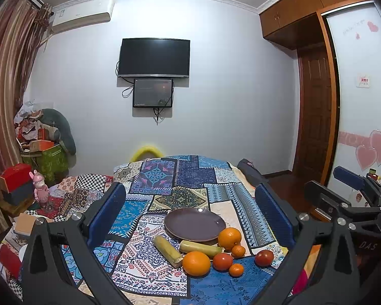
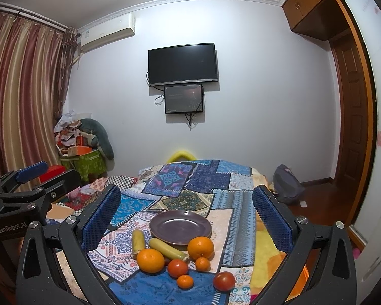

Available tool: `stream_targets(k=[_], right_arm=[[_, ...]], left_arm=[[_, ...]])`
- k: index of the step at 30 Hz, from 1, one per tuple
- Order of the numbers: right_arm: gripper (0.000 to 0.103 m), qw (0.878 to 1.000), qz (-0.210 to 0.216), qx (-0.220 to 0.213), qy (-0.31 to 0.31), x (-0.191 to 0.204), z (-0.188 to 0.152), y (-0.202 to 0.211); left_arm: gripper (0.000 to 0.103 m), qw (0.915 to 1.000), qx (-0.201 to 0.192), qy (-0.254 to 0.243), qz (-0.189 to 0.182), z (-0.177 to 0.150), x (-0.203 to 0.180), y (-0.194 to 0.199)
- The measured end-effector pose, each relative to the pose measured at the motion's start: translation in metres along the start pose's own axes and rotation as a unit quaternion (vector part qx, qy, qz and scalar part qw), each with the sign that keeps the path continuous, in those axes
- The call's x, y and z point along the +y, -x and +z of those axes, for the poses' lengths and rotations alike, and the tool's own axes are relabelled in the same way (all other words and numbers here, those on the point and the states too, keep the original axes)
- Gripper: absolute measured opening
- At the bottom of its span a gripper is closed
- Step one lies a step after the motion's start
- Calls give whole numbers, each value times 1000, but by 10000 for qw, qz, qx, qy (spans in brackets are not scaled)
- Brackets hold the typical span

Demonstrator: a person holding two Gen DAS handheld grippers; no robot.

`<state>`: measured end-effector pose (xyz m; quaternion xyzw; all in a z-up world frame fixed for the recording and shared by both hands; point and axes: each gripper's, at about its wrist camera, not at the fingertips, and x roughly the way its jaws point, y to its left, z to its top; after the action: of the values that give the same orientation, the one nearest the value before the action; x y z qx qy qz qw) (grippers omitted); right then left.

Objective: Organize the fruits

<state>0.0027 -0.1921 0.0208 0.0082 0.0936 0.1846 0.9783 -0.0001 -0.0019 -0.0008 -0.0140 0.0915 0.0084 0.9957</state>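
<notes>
A dark purple plate (image 1: pixel 194 222) (image 2: pixel 180 226) lies bare on a patterned cloth. In front of it lie two large oranges (image 1: pixel 196 263) (image 1: pixel 229 238), two small tangerines (image 1: pixel 238 251) (image 1: pixel 236 270), two red tomatoes (image 1: pixel 222 261) (image 1: pixel 264 257) and two yellow-green corn pieces (image 1: pixel 167 247) (image 1: pixel 200 247). The same fruits show in the right wrist view, with an orange (image 2: pixel 150 260) nearest. My left gripper (image 1: pixel 190 213) is open and empty, above and short of the fruits. My right gripper (image 2: pixel 186 213) is open and empty too, and appears at the right in the left wrist view (image 1: pixel 348 178).
The patterned cloth (image 1: pixel 165 178) covers a bed-like surface that drops off at the right toward a wooden floor (image 2: pixel 325 198). A backpack (image 2: pixel 288 186) leans by the bed. Boxes and clutter (image 1: pixel 38 152) stand at the left. A TV (image 1: pixel 153 57) hangs on the far wall.
</notes>
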Motion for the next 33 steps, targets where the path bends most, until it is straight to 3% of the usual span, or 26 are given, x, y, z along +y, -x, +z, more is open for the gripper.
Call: stream_targets(k=[13,18,20,27,33], right_arm=[[103,9999,64,30,-73,-4,-2,-3],[103,9996,45,240,-166,-13,-8,-12],[102,9991,24,365,-194,-18,-12,-17],[79,9938,-22,1070,-297,-40,-36,-39],[67,9846,-112,1703,-384,-59,-63,-55]], left_arm=[[103,10000,5,-1,-8,-1,0,0],[102,9999,111,-8,0,-2,-2,-6],[98,9998,217,-29,3,-4,-2,-11],[72,9953,961,-113,-84,-25,-4,-42],[69,9879,1538,-131,-122,-53,-1,-67]])
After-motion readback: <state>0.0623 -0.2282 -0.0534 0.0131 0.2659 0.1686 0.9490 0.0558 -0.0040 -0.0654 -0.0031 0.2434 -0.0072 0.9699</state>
